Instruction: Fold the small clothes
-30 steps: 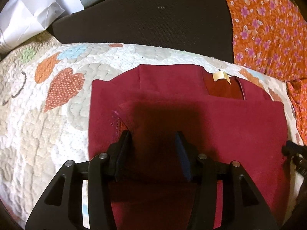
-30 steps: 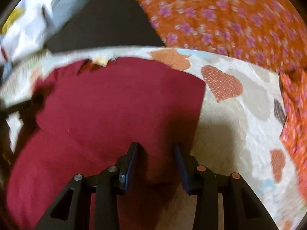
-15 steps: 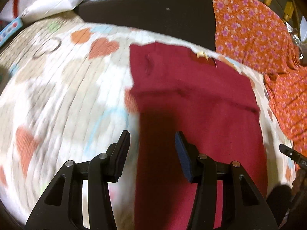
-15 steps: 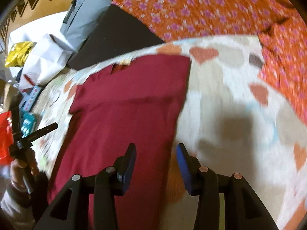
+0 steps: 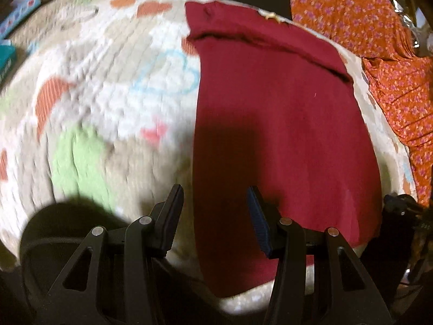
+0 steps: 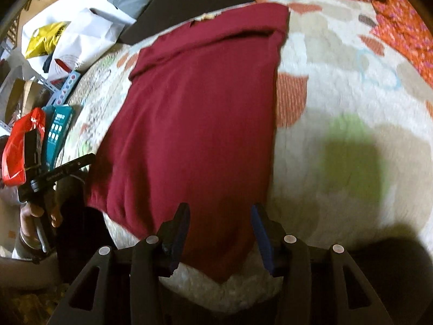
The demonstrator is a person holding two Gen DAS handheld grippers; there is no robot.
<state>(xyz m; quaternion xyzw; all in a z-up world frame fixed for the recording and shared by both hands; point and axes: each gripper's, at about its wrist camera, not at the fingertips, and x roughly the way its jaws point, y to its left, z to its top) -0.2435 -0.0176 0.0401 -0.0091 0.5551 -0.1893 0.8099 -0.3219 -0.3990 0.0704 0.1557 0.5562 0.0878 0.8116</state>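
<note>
Heart-patterned quilt (image 5: 113, 113), perhaps bedding

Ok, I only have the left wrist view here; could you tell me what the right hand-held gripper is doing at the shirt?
Observer: The right hand-held gripper hangs over the near right corner of the maroon shirt. Its jaws are opening; cloth shows between them, but it is not pinched.
Operator: Thank you. Where does that corner end?
Observer: It rests on the quilt and comes to a point just nearer than the fingertips.
Operator: And what lies off the quilt's far left side?
Observer: A red bag sits there, beside some teal boxes.
</note>
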